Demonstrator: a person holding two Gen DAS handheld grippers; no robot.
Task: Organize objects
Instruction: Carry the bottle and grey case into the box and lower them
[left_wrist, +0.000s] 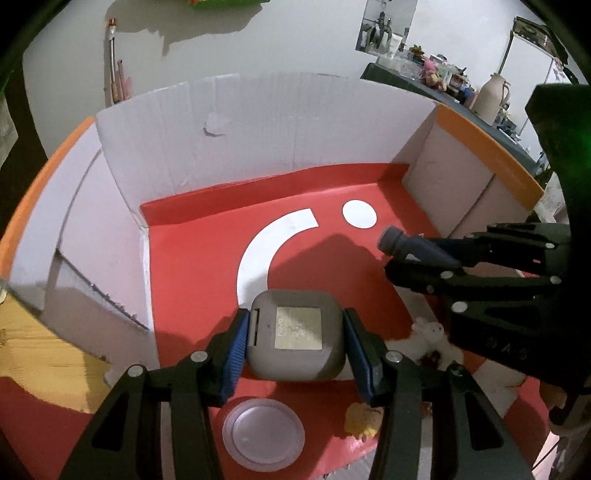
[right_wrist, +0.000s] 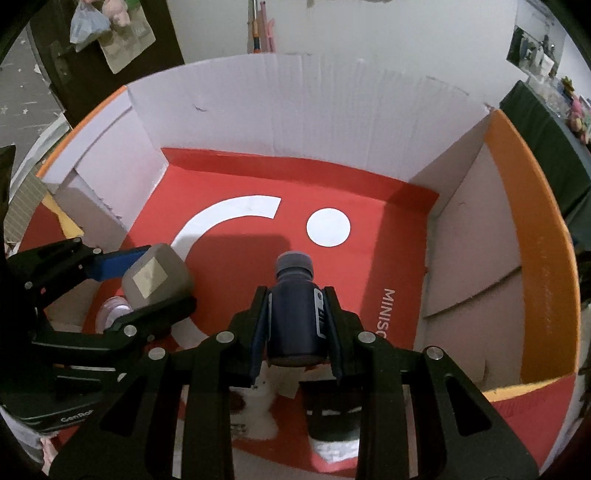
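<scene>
Left wrist view looks down into an open cardboard box (left_wrist: 266, 122) with white inner walls, orange outer flaps and a red floor printed with a white arc and a white dot. The left gripper (left_wrist: 295, 345) has its blue-padded fingers (left_wrist: 236, 354) clenched on a grey rounded-square plastic case (left_wrist: 295, 336) bearing a pale rectangular label, held just above the red floor near the box's near side. Below it lie a round translucent lid (left_wrist: 263, 434) and a small yellow toy (left_wrist: 362, 422), with a white fluffy toy (left_wrist: 428, 338) a little to the right. From the right edge of this view the right gripper (left_wrist: 424, 260) reaches in, grasping a dark navy bottle with a grey cap (left_wrist: 410, 249), its cap pointing toward the white dot. In the right wrist view that same bottle (right_wrist: 295, 314) sits clamped between the dark fingers (right_wrist: 258, 332) of the right gripper (right_wrist: 295, 328), cap forward, hovering over the red floor between the arc and the "MINISO" lettering. The left gripper (right_wrist: 151, 284) shows at left with the grey case (right_wrist: 157, 280) in its grasp, well apart from the bottle. The white fluffy toy (right_wrist: 258, 410) lies under the right gripper, beside a dark cup-like object (right_wrist: 334, 424) that I cannot identify.
</scene>
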